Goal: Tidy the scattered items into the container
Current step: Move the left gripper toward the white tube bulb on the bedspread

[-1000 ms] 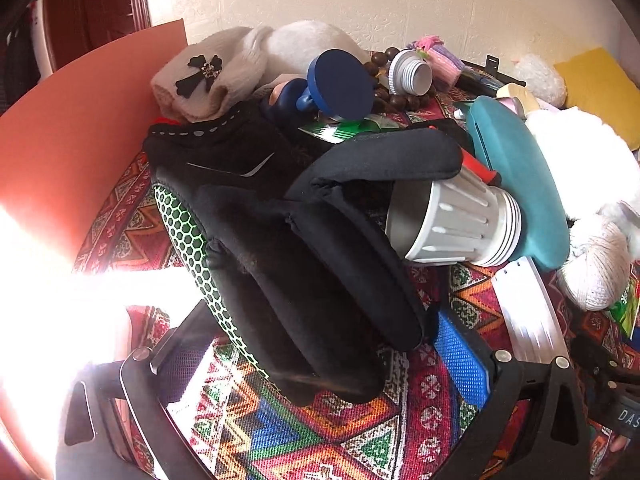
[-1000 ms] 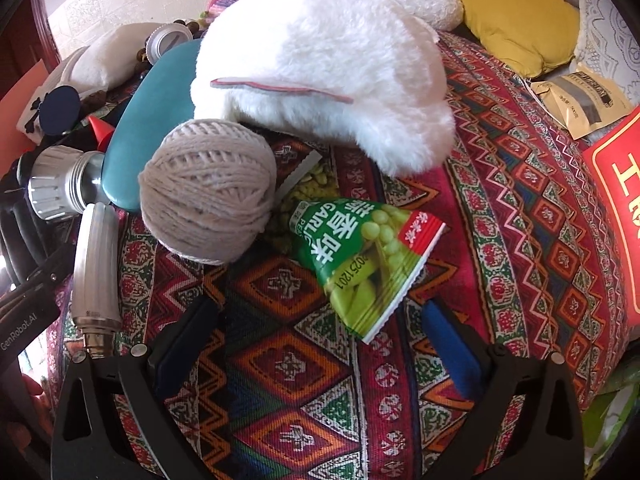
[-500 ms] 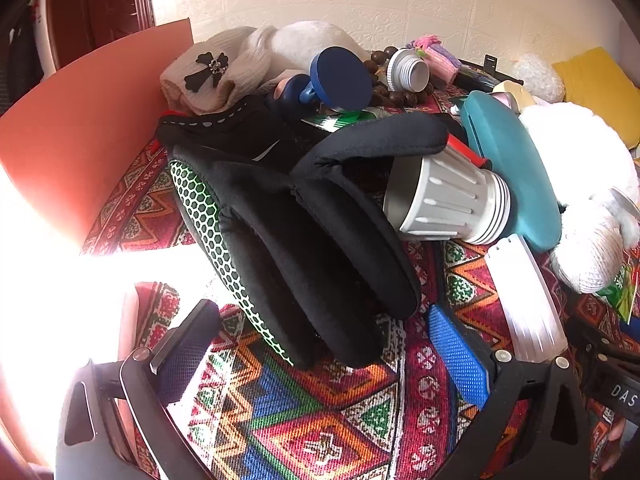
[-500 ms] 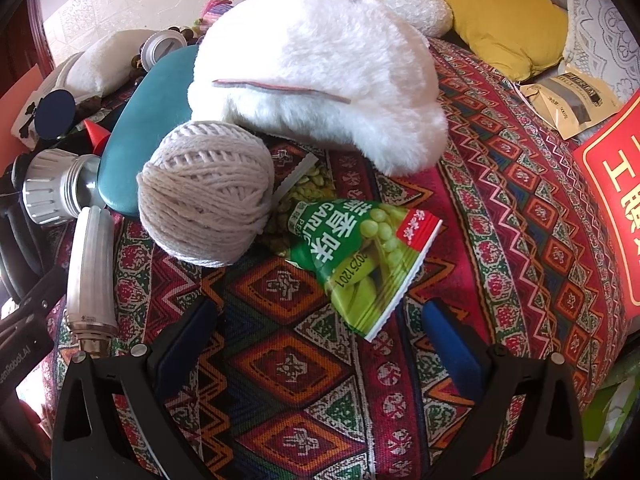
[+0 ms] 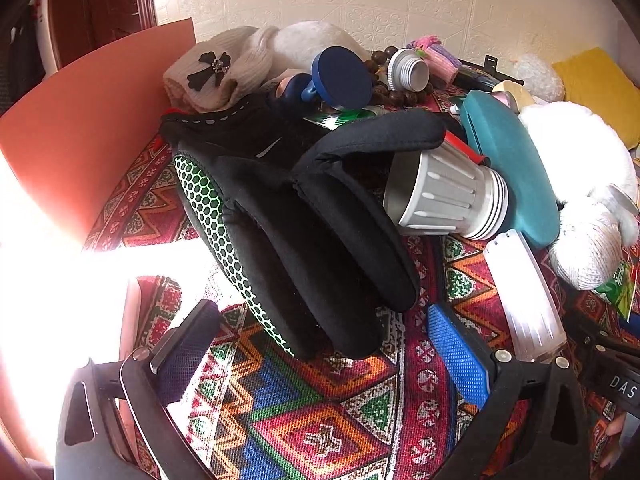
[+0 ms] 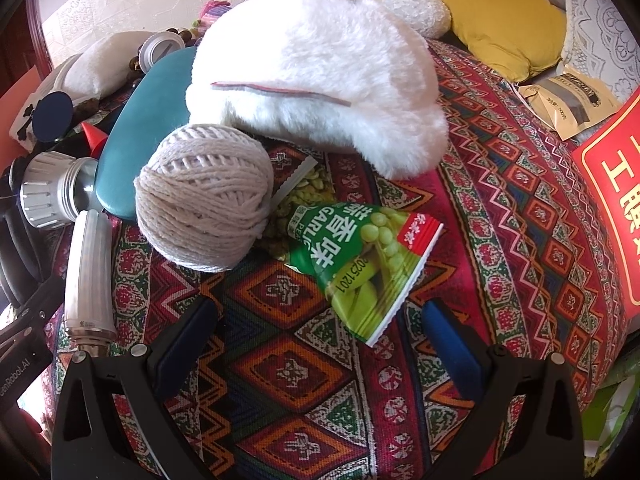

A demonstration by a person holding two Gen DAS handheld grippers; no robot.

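A black padded item with a green honeycomb edge [image 5: 304, 248] lies on the patterned cloth, just beyond my open left gripper [image 5: 324, 332], which holds nothing. A silver ribbed flashlight head [image 5: 444, 196] rests against it, beside a teal case [image 5: 512, 168]. In the right wrist view my right gripper [image 6: 320, 328] stands open over the cloth, its fingers either side of the near corner of a green garlic-pea snack packet [image 6: 360, 264]. A ball of beige yarn [image 6: 204, 196] and a white fluffy hat [image 6: 320, 76] lie just behind the packet. No container shows clearly.
An orange board [image 5: 80, 120] stands at the left. A knitted cream hat [image 5: 216, 72], blue disc [image 5: 344, 76], silver cap [image 5: 408, 72] and beads crowd the back. A white ribbed tube [image 6: 88, 272] lies left of the yarn. Yellow cushion [image 6: 508, 20], paper pouch [image 6: 568, 100] and red box [image 6: 616, 200] sit right.
My left gripper has drawn back from the black padded item, which now lies free beyond the fingertips. The right gripper has shifted only slightly.
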